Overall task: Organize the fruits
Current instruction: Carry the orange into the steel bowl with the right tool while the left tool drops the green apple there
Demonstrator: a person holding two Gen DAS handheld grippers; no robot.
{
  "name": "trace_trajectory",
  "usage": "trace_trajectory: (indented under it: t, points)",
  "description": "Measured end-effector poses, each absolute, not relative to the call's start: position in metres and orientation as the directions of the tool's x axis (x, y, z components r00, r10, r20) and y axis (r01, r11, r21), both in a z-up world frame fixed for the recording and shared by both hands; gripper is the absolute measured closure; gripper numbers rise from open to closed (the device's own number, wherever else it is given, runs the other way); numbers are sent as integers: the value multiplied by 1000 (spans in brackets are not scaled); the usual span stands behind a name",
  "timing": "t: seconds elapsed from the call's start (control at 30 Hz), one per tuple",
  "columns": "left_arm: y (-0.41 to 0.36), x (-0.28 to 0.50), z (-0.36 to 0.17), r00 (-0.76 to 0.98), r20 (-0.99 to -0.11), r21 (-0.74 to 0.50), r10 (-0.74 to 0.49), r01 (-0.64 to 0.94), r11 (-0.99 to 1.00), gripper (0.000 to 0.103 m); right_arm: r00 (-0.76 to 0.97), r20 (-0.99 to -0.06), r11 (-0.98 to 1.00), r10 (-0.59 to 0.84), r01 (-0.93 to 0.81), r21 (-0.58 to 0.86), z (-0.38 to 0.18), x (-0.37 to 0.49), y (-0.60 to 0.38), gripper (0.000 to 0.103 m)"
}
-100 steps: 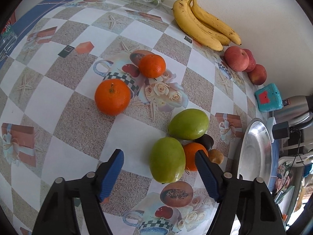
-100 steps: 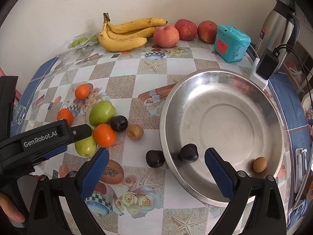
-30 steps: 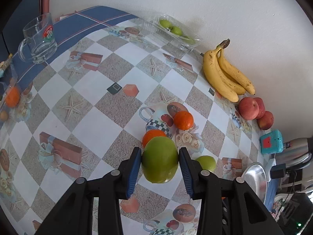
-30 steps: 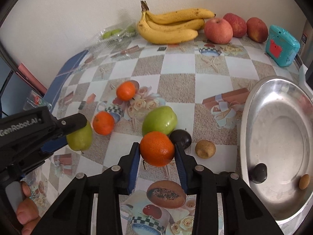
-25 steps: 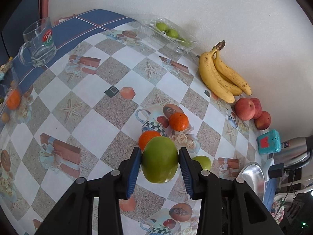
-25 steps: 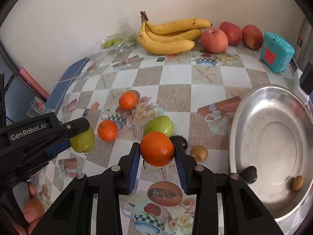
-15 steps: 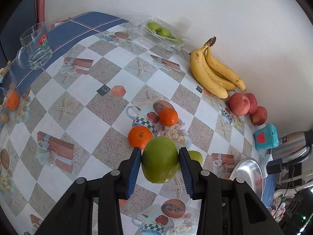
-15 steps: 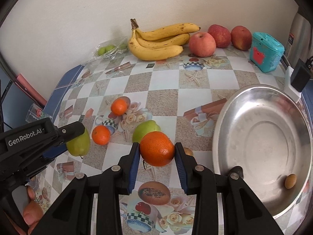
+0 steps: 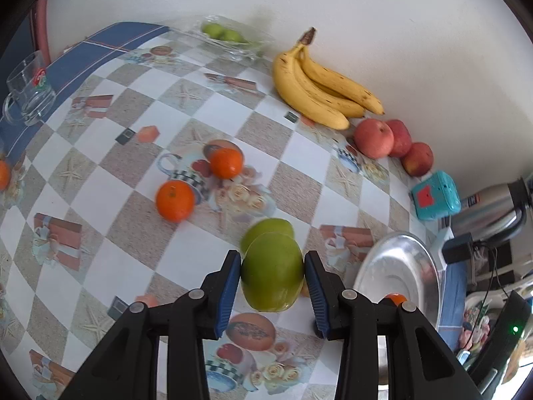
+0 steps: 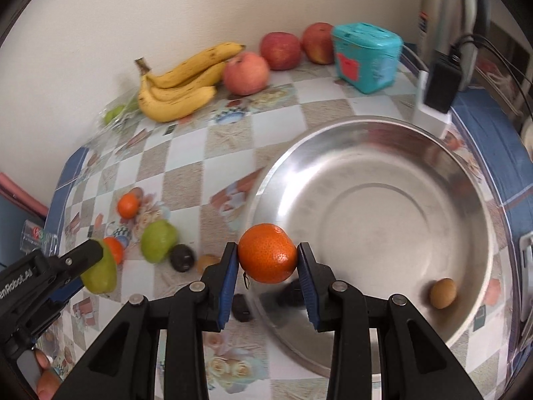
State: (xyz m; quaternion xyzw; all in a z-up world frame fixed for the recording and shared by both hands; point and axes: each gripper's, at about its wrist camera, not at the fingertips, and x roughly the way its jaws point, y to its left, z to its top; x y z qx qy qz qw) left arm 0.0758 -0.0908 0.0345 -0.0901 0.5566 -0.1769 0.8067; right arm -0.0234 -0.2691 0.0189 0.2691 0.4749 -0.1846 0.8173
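Observation:
My left gripper (image 9: 272, 278) is shut on a green mango (image 9: 271, 271) and holds it above the table; it also shows in the right wrist view (image 10: 100, 271). My right gripper (image 10: 267, 268) is shut on an orange (image 10: 267, 253), held over the near left rim of the steel bowl (image 10: 383, 356). A small brown fruit (image 10: 442, 293) lies in the bowl. On the table lie a second green mango (image 10: 158, 240), two oranges (image 9: 175, 200) (image 9: 226, 163), a dark fruit (image 10: 182, 257) and a small brown fruit (image 10: 207, 262).
Bananas (image 9: 319, 91) and three red apples (image 9: 373, 138) lie along the wall. A teal box (image 9: 436, 196), a kettle (image 10: 446, 16) and a plug adapter (image 10: 439, 88) stand by the bowl. A glass mug (image 9: 28, 88) stands at the far left.
Both grippers have moved right toward the bowl with their fruit. The right gripper's orange now hangs over the bowl's rim. Both fruits were picked up since the earliest frames.

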Motion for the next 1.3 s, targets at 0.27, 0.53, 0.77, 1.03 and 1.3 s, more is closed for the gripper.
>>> trace_trajectory:
  t: [0.27, 0.53, 0.77, 1.03, 1.3]
  points:
    - [-139, 46, 36, 281, -861, -332, -425, 323, 886, 61, 457, -887, 706, -65, 649, 283, 11, -52, -309, 66]
    - [-175, 24, 32, 265, -852, -312, -451, 434, 845, 61, 459, -886, 620, -59, 713, 328, 4, -78, -338, 66]
    - [-195, 17, 30, 292, -820, -298, -492, 516, 803, 61, 468, -881, 592, -75, 732, 338, 7, -93, -349, 66]
    - [-210, 21, 20, 309, -810, -286, -498, 532, 797, 61, 470, -880, 576, -74, 740, 347, 3, -96, -356, 66]
    - [-219, 21, 10, 310, -821, -268, -479, 532, 804, 61, 464, -883, 586, -73, 736, 338, 0, -94, -355, 66]
